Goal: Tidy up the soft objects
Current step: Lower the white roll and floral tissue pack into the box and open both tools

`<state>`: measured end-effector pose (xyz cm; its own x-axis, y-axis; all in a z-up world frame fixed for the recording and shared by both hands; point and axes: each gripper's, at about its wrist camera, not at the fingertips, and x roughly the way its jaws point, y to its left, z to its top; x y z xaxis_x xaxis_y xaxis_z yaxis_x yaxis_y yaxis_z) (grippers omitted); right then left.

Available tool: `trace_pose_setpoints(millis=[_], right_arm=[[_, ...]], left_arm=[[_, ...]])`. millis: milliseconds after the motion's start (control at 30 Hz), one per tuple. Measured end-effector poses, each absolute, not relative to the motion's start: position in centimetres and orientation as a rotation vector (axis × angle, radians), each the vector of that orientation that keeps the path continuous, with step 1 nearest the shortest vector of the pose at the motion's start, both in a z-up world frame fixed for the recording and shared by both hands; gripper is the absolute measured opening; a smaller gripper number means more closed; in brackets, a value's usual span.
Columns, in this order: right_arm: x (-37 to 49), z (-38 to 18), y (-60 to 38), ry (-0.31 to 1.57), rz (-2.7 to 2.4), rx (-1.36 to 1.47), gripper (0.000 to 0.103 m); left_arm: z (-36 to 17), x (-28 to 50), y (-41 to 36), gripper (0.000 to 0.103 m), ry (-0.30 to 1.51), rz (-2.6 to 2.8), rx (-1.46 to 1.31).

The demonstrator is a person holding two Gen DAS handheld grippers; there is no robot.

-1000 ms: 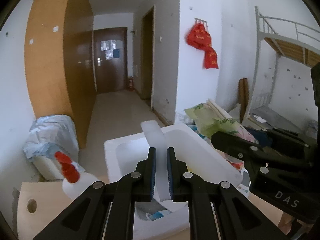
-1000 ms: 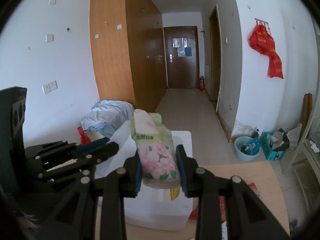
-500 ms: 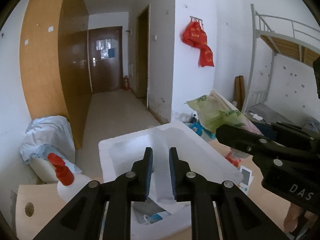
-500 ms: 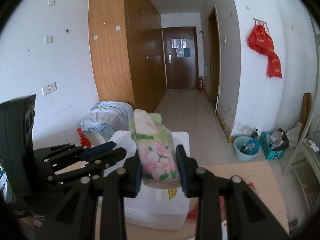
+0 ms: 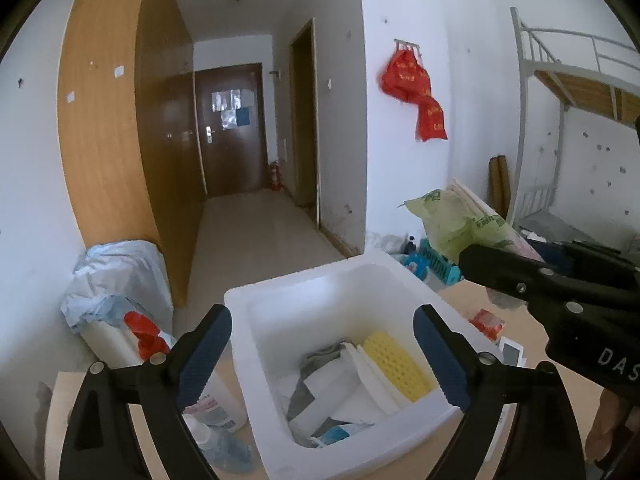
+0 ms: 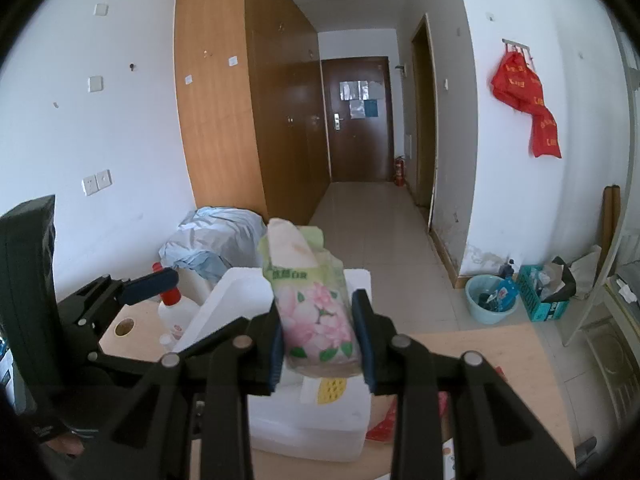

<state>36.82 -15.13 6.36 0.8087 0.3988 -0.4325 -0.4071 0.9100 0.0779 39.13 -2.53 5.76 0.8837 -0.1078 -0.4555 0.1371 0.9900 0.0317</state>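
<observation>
A pale wooden table (image 5: 64, 396) is carrying a white foam box (image 5: 320, 280), which is sitting open-topped near the middle, and inside it a yellow perforated sponge pad (image 5: 396, 364) is lying against the right wall beside white and grey soft pieces (image 5: 320, 384) that are piling up at the bottom. The left gripper (image 5: 322, 354) is hovering over the box with its jaws opening wide, its blue pads (image 5: 204, 354) standing apart on either side of the box's mouth and pressing on nothing. The right gripper (image 6: 320, 338) is clamping a floral tissue pack (image 6: 312, 308) wrapped in green and pink plastic, and is holding it upright above the near edge of the box, just beside the left gripper. A spray bottle with a red cap (image 5: 148, 336) is standing on the table left of the box, touching or nearly touching its wall, and a small clear bottle (image 5: 200, 436) is lying in front of it
</observation>
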Motion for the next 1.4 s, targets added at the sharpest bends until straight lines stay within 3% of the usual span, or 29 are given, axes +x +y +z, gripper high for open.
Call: trace_pose_setpoints(millis=[467,933,1033,1400], right_arm=[[37.1,6.3,-15.1,0.466,0.448,-0.019,0.035],[37.6,6.0,-13.4,0.487,0.503,-0.031,0.035],[37.7,5.9,-12.7,0.49,0.516,-0.037,0.035],[38.7,4.7,-12.0,0.524,0.524,-0.055,0.035]], left_arm=[[6.6,38.1,-0.9,0.093,0.462,-0.027,0.045],[8.3,35.3,2.7,0.097,0.435,0.079,0.004],[8.6,34.6,3.7,0.103,0.418,0.1,-0.017],[9.1,33.9,4.8,0.103,0.388,0.137,-0.043]])
